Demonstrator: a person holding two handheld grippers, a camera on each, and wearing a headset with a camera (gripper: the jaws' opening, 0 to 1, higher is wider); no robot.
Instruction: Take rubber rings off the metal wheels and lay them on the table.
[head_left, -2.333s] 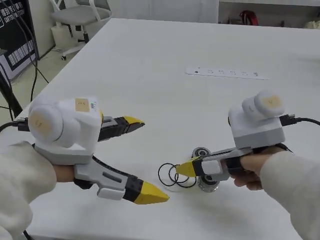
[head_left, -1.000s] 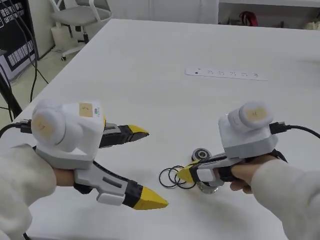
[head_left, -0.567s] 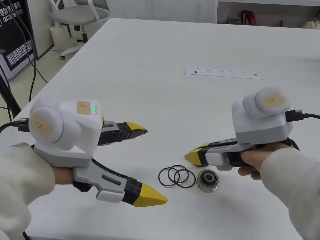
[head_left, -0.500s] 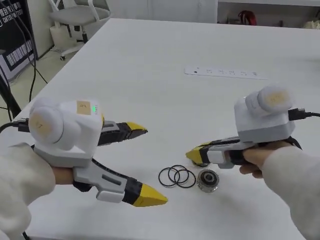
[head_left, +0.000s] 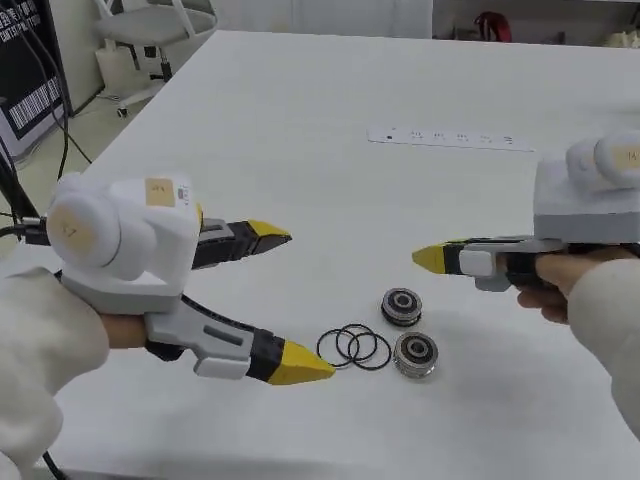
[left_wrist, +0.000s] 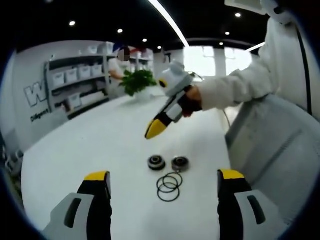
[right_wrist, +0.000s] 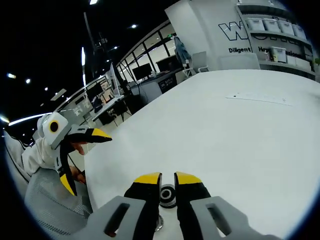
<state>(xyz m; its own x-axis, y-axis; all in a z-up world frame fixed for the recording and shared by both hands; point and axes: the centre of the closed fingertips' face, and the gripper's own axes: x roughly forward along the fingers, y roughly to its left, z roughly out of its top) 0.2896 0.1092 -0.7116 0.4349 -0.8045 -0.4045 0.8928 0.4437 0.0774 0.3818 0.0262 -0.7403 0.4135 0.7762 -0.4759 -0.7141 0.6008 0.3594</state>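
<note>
1. Rings (head_left: 355, 346): I see three thin black rings lying flat on the table (head_left: 300, 120), overlapped in a short chain. In the head view the chain's long axis runs left to right, from beside the left gripper's near jaw tip toward the nearer wheel (head_left: 415, 354).
2. Wheels: the nearer wheel lies just beside the chain's right end. The farther wheel (head_left: 401, 306) lies close behind it. Both lie flat with their bores facing up.
3. Left gripper (head_left: 300, 303): the jaws stand wide apart and hold nothing. In the left gripper view the rings lie ahead, between the two jaw tips. I cannot tell whether the near tip touches the outermost ring.
4. Right gripper (head_left: 425, 258): it is off the table, behind and to the right of the wheels, with its tip pointing left. The jaws are drawn together to a thin slit and hold nothing. In the right gripper view one wheel shows through that slit.
</note>
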